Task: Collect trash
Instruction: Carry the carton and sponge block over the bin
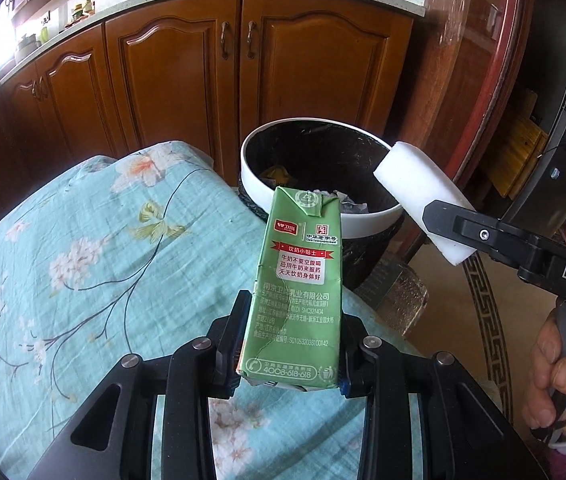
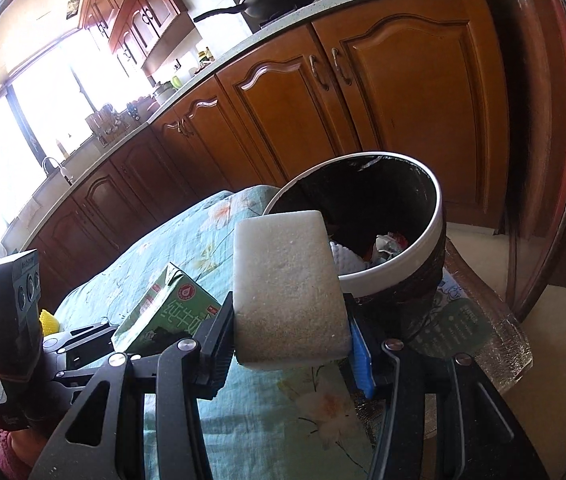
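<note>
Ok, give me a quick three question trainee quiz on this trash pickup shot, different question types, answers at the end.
1. True or false: the left gripper grips a green milk carton.
2. What does the right gripper hold? A) white foam block B) glass jar C) spoon
3. Fill in: the trash bin has a ____ rim.

Key: 1 true; 2 A; 3 white.

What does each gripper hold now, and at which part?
Left gripper: the green milk carton, clamped near its bottom end. Right gripper: the white foam block, clamped at its lower sides.
</note>
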